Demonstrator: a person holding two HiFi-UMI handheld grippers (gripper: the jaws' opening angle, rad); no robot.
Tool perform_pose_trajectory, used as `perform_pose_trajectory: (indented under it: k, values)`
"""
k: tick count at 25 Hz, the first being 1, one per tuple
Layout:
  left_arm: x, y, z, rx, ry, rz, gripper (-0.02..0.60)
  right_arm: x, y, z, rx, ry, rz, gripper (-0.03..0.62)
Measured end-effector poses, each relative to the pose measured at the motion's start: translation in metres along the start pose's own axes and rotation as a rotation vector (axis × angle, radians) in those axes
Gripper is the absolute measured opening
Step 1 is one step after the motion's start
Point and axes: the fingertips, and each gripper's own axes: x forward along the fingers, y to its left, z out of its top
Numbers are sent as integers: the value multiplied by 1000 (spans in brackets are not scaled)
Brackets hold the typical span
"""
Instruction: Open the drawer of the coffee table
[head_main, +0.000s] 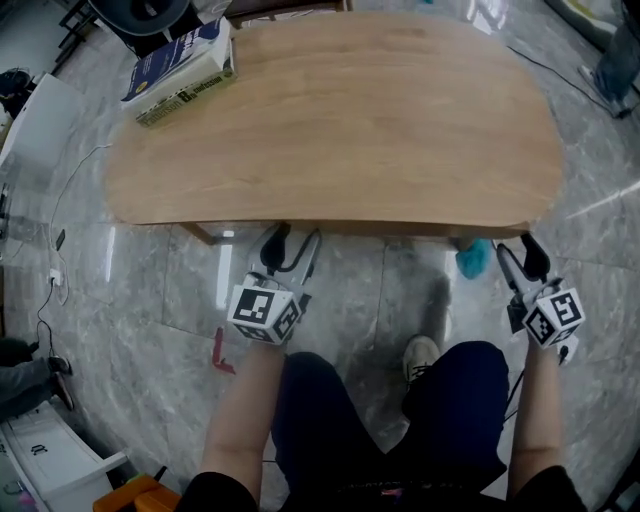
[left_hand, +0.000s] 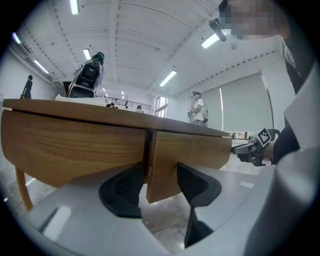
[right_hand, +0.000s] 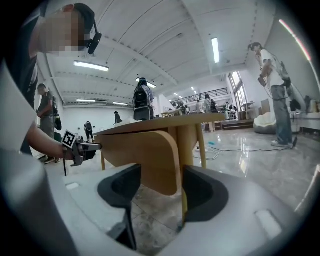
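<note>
Both forearms reach forward and low toward the near edge of the coffee table (head_main: 340, 120). The left gripper (head_main: 292, 246) and right gripper (head_main: 520, 256) point almost level, jaws spread wide (neither clamps anything). The drawer (left_hand: 190, 150) front hangs beneath the tabletop, with one lower corner between each pair of jaws.

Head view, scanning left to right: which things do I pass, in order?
Book on the coffee table → left gripper → white shoe → teal object on the floor → right gripper.
</note>
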Motion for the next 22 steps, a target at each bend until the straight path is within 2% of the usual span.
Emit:
perform_pose_trajectory:
  k: [3, 9, 13, 22]
  values:
    - [3, -7, 6, 6, 12, -41, 225, 7, 3, 3, -3, 8, 10, 250]
    - [7, -9, 9, 8, 15, -70, 230, 18, 1, 7, -7, 19, -4, 250]
    - [5, -7, 7, -22, 19, -72, 230, 20, 2, 4, 5, 39, -24, 250]
    - [-9, -11, 5, -19, 11, -82, 227, 6, 16, -2, 14, 61, -60, 250]
